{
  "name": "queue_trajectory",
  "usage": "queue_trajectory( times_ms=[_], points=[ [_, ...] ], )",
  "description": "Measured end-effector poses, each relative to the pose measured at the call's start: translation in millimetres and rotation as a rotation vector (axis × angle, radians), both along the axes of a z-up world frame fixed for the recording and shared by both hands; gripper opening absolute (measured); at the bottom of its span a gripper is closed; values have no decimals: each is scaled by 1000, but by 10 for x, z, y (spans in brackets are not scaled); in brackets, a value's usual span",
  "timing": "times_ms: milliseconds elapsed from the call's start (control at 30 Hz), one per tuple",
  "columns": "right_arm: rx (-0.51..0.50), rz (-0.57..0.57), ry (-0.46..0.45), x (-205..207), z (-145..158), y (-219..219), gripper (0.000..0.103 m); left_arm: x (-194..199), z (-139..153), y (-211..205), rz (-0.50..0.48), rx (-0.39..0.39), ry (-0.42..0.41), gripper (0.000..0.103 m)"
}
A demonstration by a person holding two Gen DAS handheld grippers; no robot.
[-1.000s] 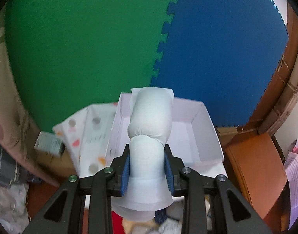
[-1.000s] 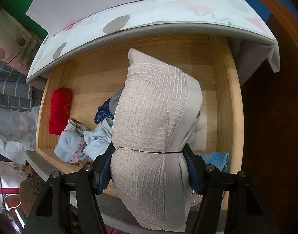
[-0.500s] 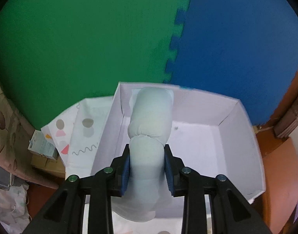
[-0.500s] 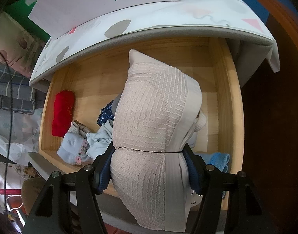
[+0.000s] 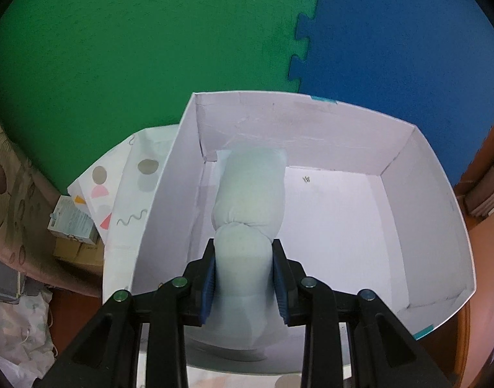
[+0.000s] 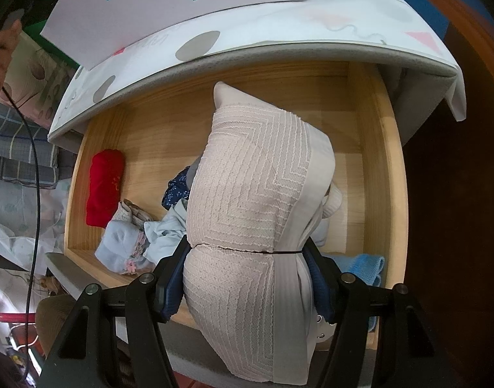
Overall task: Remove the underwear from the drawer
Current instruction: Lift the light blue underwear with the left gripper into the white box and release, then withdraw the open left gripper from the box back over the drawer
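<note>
My left gripper [image 5: 243, 278] is shut on a rolled pale blue-white underwear [image 5: 251, 200], held inside the open white shoe box [image 5: 434, 200], its far end near the box's back left corner. My right gripper [image 6: 248, 278] is shut on a folded beige lace underwear [image 6: 250, 194], held above the open wooden drawer [image 6: 379, 148]. In the drawer lie a red piece [image 6: 104, 187], light blue pieces [image 6: 127, 245], a dark blue patterned piece [image 6: 177, 187] and a bright blue piece [image 6: 363, 265].
The shoe box stands on a white patterned cloth [image 5: 130, 194] over the cabinet top. Green and blue foam mats [image 5: 149, 48] form the wall behind. The box's side with XINCCI lettering [image 6: 188, 3] sits above the drawer. A small carton [image 5: 72, 223] lies at left.
My left gripper has moved forward and down with the pale underwear into the white box. My right gripper has stayed nearly still over the drawer with the beige piece.
</note>
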State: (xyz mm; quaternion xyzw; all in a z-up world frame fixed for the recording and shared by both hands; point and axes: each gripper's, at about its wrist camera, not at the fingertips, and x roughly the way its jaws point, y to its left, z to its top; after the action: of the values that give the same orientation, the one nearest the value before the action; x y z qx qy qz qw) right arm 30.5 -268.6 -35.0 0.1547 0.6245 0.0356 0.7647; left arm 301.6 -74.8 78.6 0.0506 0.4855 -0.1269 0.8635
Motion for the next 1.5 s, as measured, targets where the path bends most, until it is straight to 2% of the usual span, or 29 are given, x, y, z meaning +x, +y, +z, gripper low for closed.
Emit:
queue_trajectory(
  times_ms=[200, 933, 1233, 1500],
  points=[
    [-1, -4, -5, -4, -4, -10, 62, -159, -57, 54, -3, 52, -6, 31],
    [-7, -15, -7, -1, 6, -12, 62, -480, -157, 173, 29, 73, 31, 33],
    [-13, -15, -10, 6, 8, -7, 62, -470, -124, 128, 30, 87, 46, 38],
    [-15, -17, -11, 6, 10, -2, 62, -494, -17, 126, 27, 97, 22, 40]
  ],
)
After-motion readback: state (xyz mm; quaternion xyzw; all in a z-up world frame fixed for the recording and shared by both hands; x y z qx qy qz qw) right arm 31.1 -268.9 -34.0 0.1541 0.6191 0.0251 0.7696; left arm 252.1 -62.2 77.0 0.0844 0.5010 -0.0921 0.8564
